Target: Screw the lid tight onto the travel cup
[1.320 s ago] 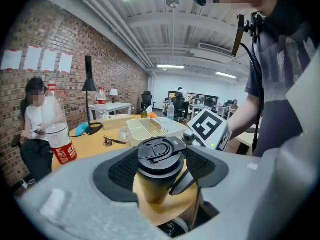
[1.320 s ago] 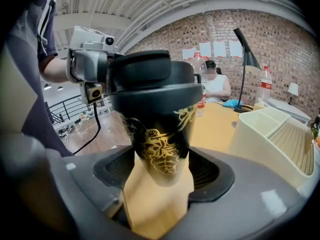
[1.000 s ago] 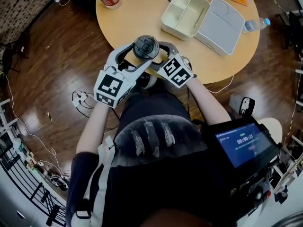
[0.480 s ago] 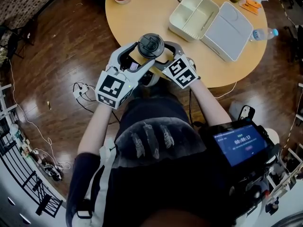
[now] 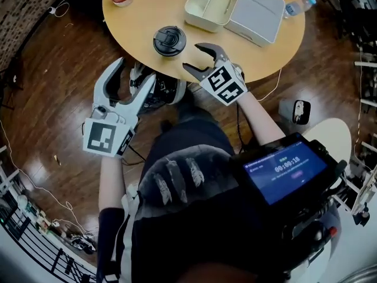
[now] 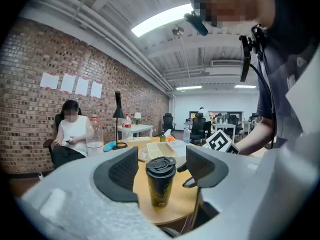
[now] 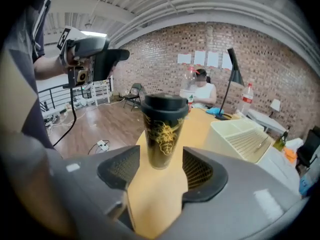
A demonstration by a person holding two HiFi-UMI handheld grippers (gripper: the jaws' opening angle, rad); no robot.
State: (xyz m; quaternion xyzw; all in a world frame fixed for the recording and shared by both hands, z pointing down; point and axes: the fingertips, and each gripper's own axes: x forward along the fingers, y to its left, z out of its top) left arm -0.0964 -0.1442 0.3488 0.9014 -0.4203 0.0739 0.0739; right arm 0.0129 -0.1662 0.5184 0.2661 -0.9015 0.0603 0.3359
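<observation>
Tabletop with upright black lidded travel cup

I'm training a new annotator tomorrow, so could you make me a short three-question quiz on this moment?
1. True or false: the travel cup stands on the round table with its lid on.
2. What does the left gripper hold? A the cup; B the lid; C nothing.
3. In a word or two: what white container lies open on the table beyond the cup?

Key
1. True.
2. C: its jaws stand apart over the floor, clear of the cup.
3. The lunch box.
</observation>
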